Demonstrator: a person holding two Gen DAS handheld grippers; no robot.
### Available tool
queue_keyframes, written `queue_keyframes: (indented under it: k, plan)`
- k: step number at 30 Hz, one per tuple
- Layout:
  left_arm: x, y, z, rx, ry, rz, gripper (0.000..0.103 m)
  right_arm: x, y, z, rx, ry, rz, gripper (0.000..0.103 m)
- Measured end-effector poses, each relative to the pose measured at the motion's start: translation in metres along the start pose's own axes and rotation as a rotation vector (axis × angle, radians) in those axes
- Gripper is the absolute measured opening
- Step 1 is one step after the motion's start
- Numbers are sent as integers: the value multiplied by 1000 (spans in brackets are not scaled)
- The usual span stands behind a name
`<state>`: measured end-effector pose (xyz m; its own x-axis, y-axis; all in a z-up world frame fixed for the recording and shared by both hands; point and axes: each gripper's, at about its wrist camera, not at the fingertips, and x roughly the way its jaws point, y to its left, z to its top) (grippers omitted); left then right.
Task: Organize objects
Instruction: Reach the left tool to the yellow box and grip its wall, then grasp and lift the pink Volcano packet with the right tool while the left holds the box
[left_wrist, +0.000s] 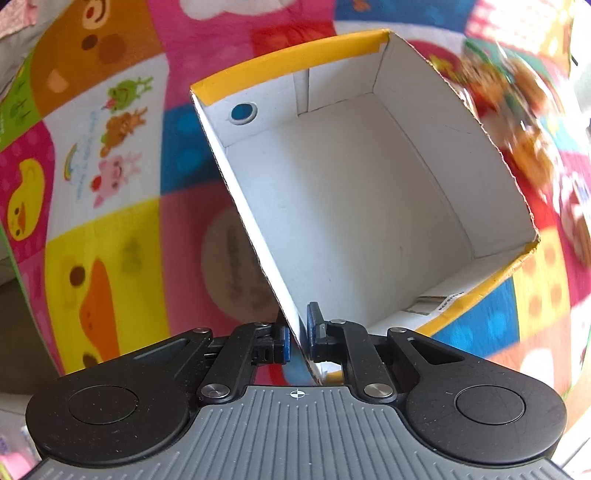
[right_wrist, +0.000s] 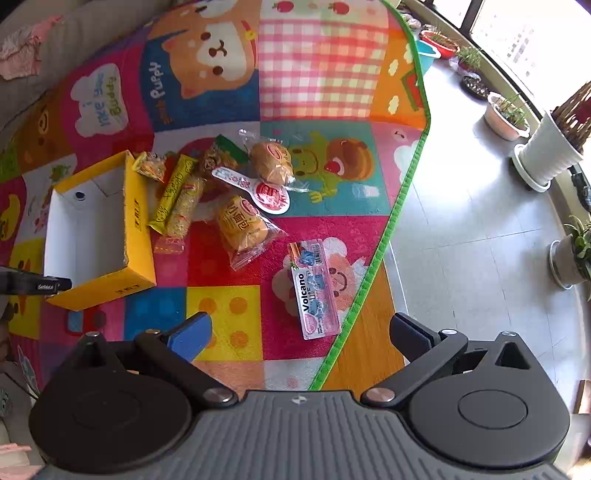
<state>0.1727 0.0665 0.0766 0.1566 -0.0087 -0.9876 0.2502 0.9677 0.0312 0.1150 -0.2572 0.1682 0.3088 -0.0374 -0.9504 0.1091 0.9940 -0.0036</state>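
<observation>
A yellow box with a white inside (left_wrist: 369, 192) lies open and empty on a colourful play mat. My left gripper (left_wrist: 298, 341) is shut on its near wall, one blue pad on each side. The box shows in the right wrist view (right_wrist: 136, 221) at the left, with the left gripper's tip (right_wrist: 55, 286) at its near corner. Beside it lie snack packs: a yellow bar (right_wrist: 173, 192), a bread pack (right_wrist: 243, 225), a round bun (right_wrist: 271, 162), a red and white tag (right_wrist: 258, 188) and a pink Volcano pack (right_wrist: 314, 291). My right gripper (right_wrist: 299, 332) is open above the mat, empty.
The mat's green edge (right_wrist: 391, 221) runs diagonally, with grey floor tiles (right_wrist: 480, 221) to the right. Potted plants (right_wrist: 550, 147) line the window side. A grey cushion (right_wrist: 55, 48) lies at the far left.
</observation>
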Motion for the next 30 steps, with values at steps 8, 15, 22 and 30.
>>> queue_keyframes:
  k: [8, 15, 22, 30]
  plan:
    - [-12, -24, -31, 59, 43, 20, 11, 85, -25, 29, -64, 114, 80, 100]
    - [-11, 1, -30, -193, 17, 63, 10, 148, -21, 35, -143, 196, 128, 88]
    - [-10, -13, -19, -134, 27, 92, 9, 175, -13, 30, -165, 250, 108, 49]
    - [-10, -21, -25, -111, 39, 53, 9, 130, -12, 16, -63, 238, 140, 42]
